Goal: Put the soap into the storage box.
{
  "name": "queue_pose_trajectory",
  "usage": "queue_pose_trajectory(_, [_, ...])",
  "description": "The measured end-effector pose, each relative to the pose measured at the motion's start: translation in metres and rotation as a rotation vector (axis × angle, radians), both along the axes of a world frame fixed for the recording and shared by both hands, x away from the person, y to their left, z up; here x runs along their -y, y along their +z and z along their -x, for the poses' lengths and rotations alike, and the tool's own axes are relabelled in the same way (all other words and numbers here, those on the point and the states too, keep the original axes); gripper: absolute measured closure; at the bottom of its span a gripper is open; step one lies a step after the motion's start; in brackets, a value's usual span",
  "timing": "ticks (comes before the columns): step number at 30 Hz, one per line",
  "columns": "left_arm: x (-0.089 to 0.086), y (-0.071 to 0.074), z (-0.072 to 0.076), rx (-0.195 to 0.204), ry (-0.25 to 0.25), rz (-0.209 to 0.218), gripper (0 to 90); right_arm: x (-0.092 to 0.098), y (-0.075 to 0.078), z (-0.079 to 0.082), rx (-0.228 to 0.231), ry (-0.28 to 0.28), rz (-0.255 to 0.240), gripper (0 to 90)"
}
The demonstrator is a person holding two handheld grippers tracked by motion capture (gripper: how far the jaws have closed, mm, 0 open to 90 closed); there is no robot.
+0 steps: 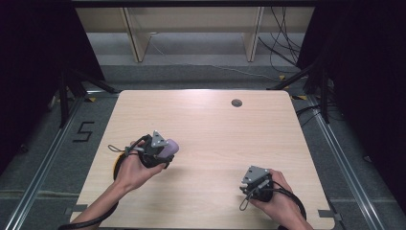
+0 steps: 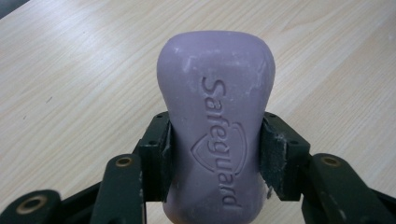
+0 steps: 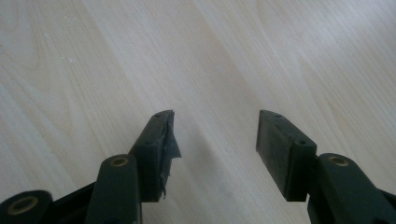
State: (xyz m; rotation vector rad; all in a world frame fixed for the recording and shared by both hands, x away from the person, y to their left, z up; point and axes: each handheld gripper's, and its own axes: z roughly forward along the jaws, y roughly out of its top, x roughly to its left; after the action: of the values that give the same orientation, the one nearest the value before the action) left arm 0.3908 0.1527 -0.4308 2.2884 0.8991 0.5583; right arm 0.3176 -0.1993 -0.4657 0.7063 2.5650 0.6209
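Pickup judged done: the left gripper point(image 2: 215, 154) is clenched on the waist of the purple soap bar point(image 2: 215, 121), held over the table point(image 1: 206, 129) left of its middle; the right gripper point(image 3: 215, 149), near the table's front edge, stands released and empty; placement remains.
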Motion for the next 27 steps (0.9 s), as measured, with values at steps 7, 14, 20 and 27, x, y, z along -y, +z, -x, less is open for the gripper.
queue_pose_trajectory(7, [-0.006,0.002,0.004,-0.005,0.033,0.033,49.6,0.0,0.0,0.0,0.001,0.002,0.0,47.2])
queue_pose_trajectory(14, [-0.01,0.005,0.007,0.003,0.041,0.044,49.6,0.0,0.0,-0.001,0.0,0.001,0.0,47.2])
queue_pose_trajectory(20, [-0.015,0.009,0.01,-0.002,0.056,0.06,49.7,0.0,0.0,0.0,0.004,-0.008,-0.002,47.2])
queue_pose_trajectory(27, [-0.023,0.013,0.013,0.007,0.061,0.069,49.6,0.0,0.001,0.001,0.006,-0.016,-0.008,47.1])
